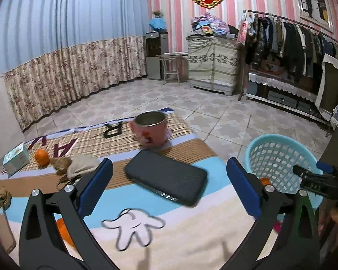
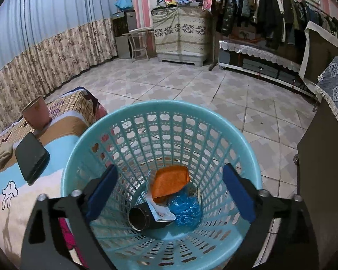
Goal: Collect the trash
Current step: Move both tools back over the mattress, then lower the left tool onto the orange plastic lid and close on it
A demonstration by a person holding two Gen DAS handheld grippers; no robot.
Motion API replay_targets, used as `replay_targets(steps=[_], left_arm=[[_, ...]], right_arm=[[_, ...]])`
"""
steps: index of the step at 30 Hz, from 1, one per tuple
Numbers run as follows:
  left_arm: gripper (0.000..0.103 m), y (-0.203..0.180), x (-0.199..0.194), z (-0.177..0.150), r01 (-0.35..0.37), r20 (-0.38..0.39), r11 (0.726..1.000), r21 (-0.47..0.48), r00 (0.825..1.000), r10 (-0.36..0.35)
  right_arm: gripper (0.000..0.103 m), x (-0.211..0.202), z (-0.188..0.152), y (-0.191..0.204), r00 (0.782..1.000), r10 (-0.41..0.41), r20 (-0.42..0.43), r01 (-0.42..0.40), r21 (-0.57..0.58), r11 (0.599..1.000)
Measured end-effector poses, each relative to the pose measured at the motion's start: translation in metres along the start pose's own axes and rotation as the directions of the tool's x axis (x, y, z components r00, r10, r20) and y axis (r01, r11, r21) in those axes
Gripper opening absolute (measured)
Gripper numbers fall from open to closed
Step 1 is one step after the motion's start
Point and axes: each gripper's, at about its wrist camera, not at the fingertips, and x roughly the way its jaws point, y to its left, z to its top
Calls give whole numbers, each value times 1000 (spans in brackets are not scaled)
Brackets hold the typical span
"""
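Note:
A light blue plastic basket [image 2: 162, 114] stands on the floor beside the bed; it also shows in the left wrist view [image 1: 275, 155]. Inside lie an orange wrapper [image 2: 171, 183], a crumpled blue bag [image 2: 187, 209], a dark tube [image 2: 139, 218] and a white card. My right gripper [image 2: 169, 193] is open and empty, held just above the basket's mouth. My left gripper [image 1: 169, 186] is open and empty above the bed. On the bed lie crumpled brown and beige paper [image 1: 74, 164], an orange fruit [image 1: 42, 156] and orange peel [image 1: 64, 229].
On the cartoon bedsheet sit a dark flat power bank [image 1: 166, 177], a pink metal cup [image 1: 151, 130], a small box [image 1: 15, 159] and a phone [image 1: 4, 229] at the left edge. A tiled floor, a clothes rack [image 2: 270, 6] and a cabinet [image 2: 324, 157] surround the bed.

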Motion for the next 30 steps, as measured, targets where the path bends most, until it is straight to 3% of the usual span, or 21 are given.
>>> replay_targets(steps=[10, 17, 23, 30], left_arm=[[97, 85, -29, -20, -99, -23, 993, -71, 995, 97], [97, 143, -60, -33, -228, -10, 972, -66, 974, 228], [98, 192, -79, -52, -275, -32, 948, -159, 961, 273], [98, 223, -70, -72, -289, -84, 931, -224, 957, 277]], right_arm=[[94, -40, 6, 75, 991, 105, 88, -102, -48, 994], [94, -82, 6, 147, 971, 204, 127, -189, -115, 975], [94, -101, -4, 203, 961, 247, 124, -225, -170, 959], [94, -97, -23, 240, 961, 250, 118, -219, -222, 950]])
